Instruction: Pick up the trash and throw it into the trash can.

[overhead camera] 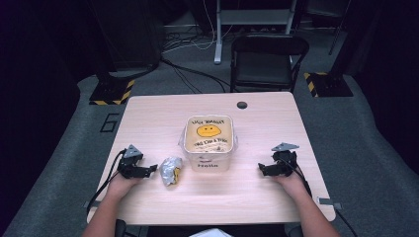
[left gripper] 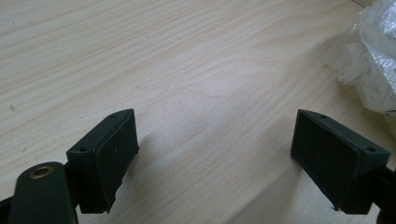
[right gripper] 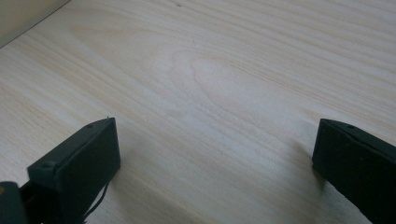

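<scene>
The desk (overhead camera: 207,197) was viewed from above and from the near side, facing forward. Each gripper view was set low and close over the wood, which was shared with the high view.

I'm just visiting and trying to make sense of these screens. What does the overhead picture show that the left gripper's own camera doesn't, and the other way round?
The high view alone takes in the whole scene: the tub with a smiley face on its lid, both hands, the right gripper and a black chair behind the table. The left gripper view alone gives a close look at the left gripper, its black jaws spread wide with nothing between them. Both show the pale wooden table and the crumpled plastic wrapper beside the left gripper.
</scene>
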A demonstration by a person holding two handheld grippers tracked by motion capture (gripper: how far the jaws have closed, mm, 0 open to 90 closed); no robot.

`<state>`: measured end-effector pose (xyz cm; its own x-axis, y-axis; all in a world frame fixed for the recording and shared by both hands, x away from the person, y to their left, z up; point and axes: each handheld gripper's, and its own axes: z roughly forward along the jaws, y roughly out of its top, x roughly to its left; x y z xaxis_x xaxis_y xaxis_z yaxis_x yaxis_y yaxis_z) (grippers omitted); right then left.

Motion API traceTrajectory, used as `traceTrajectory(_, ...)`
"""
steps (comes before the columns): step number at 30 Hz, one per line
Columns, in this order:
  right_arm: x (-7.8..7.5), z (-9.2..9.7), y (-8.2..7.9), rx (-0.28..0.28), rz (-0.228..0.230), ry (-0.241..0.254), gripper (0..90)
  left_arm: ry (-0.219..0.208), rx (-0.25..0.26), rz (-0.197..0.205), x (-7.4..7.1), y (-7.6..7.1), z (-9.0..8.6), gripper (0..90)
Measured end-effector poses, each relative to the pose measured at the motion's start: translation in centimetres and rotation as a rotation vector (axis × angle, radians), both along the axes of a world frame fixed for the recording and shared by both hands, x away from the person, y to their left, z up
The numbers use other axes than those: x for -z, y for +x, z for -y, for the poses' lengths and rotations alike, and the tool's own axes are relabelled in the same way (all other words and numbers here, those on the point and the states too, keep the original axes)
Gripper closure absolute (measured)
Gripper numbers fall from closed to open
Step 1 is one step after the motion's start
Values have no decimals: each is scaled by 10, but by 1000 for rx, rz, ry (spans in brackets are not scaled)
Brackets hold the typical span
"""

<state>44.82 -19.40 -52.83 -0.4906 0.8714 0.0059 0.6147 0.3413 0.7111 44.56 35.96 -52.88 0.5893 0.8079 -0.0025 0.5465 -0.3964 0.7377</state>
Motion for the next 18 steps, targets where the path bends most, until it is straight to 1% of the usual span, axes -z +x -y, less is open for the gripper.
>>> traceTrajectory(1,0,2,0,-1,6,-6,0,-3,-3,-2,0,0,0,144)
traceTrajectory(2,0,2,-1,13,0,2,0,2,-1,2,0,0,0,144)
traceTrajectory(5,0,4,-3,19,2,-2,0,1,-2,1,0,0,0,144)
traceTrajectory(18,0,4,-3,21,5,-4,0,-1,-2,4,0,0,0,145)
